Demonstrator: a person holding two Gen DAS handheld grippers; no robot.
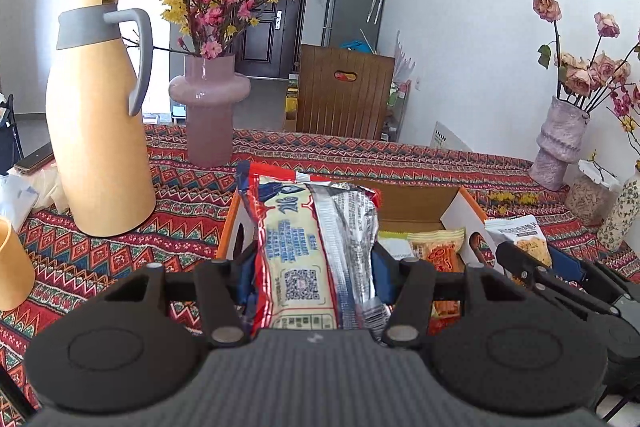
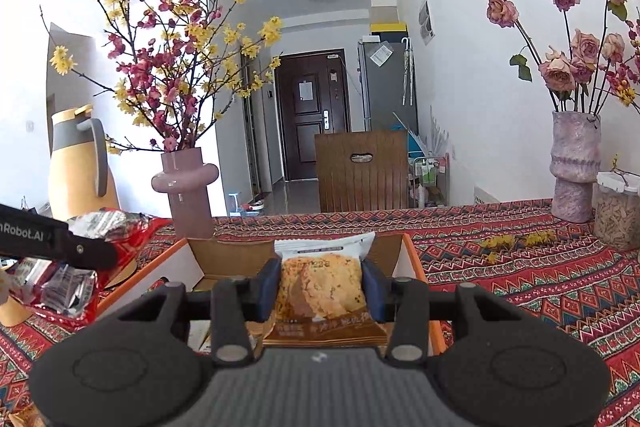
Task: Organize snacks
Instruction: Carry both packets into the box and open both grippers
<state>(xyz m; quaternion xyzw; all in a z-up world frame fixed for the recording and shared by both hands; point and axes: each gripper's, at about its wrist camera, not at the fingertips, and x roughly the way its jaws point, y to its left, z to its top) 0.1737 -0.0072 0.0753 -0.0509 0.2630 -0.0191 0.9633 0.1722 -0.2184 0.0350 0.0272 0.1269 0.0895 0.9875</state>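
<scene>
My left gripper (image 1: 312,267) is shut on a large red, cream and silver snack bag (image 1: 316,247) and holds it over the near left part of an open cardboard box with orange edges (image 1: 420,199). Small orange and yellow packets (image 1: 440,251) lie inside the box. My right gripper (image 2: 320,287) is shut on a white and brown cracker packet (image 2: 324,287) above the box (image 2: 408,259). The right gripper and its packet show at the right of the left wrist view (image 1: 528,259). The left gripper's bag shows at the left of the right wrist view (image 2: 100,227).
A tan thermos jug (image 1: 96,131) and a pink vase of blossoms (image 1: 210,111) stand behind the box on the patterned tablecloth (image 1: 180,195). A vase of dried roses (image 2: 574,163) and a jar (image 2: 616,215) stand at the far right. A tan cup (image 1: 12,267) is at the left.
</scene>
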